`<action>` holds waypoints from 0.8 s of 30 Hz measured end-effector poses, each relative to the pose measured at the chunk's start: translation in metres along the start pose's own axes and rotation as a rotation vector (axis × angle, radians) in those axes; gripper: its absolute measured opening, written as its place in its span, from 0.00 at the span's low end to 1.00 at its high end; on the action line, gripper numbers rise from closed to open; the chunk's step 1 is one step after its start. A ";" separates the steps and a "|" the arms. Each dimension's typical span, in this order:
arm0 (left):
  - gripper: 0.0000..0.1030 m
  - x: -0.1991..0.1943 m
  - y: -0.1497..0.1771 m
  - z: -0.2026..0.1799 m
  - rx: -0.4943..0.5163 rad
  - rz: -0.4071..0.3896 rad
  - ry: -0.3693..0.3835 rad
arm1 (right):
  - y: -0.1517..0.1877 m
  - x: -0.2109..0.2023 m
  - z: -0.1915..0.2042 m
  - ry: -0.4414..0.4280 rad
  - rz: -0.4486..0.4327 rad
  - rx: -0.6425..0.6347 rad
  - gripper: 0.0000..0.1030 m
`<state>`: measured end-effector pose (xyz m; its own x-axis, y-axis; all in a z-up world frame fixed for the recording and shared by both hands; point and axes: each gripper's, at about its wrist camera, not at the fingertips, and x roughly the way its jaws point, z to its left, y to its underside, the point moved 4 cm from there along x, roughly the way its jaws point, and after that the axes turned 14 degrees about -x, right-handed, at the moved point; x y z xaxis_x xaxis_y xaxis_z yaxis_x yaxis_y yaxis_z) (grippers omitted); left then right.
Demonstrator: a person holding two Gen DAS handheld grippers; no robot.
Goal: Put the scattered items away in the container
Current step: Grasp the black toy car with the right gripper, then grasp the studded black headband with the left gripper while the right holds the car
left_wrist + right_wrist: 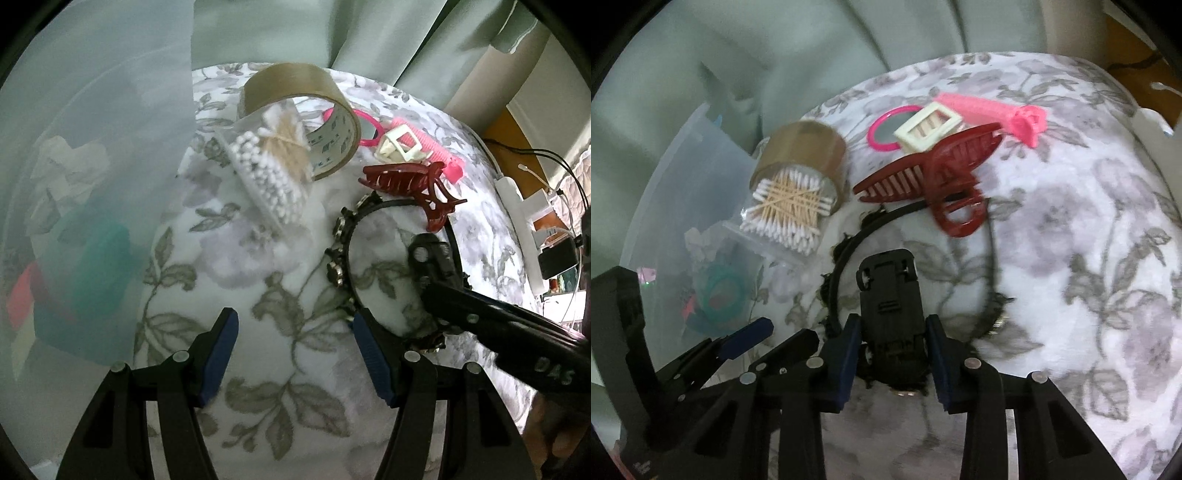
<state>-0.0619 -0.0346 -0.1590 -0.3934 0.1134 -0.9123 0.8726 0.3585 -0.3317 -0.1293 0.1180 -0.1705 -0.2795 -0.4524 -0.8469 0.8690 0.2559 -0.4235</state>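
A translucent plastic container (85,184) stands at the left, with a teal item (99,254) and other small things inside; it also shows in the right wrist view (701,173). On the floral cloth lie a tape roll (295,92), a clear box of cotton swabs (266,173), a dark red hair claw (410,184), a cream clip (400,147), a pink comb (443,155), a pink ring mirror (886,134) and a black studded headband (343,254). My right gripper (892,343) is shut on a black toy car (890,295) above the headband. My left gripper (295,354) is open and empty.
A white power strip (517,221) with cables lies along the cloth's right edge. Green curtains (295,29) hang behind. The floral cloth (258,295) covers the whole surface.
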 end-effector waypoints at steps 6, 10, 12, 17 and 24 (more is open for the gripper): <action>0.64 -0.009 -0.001 0.001 0.007 -0.010 0.026 | -0.001 -0.024 -0.012 0.022 -0.060 0.020 0.37; 0.64 -0.013 0.000 0.000 0.018 -0.011 0.054 | -0.002 -0.036 -0.028 0.046 -0.078 0.047 0.37; 0.64 -0.009 -0.002 -0.003 0.026 -0.006 0.058 | -0.001 -0.041 -0.036 0.057 -0.082 0.062 0.37; 0.56 -0.001 -0.012 -0.012 0.026 0.007 0.056 | 0.004 -0.043 -0.048 0.069 -0.080 0.091 0.37; 0.29 0.007 -0.019 -0.013 0.036 -0.012 0.019 | 0.008 -0.044 -0.056 0.072 -0.080 0.106 0.37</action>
<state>-0.0851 -0.0282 -0.1563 -0.4091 0.1275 -0.9036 0.8776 0.3262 -0.3513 -0.1329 0.1877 -0.1540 -0.3752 -0.4040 -0.8343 0.8799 0.1278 -0.4576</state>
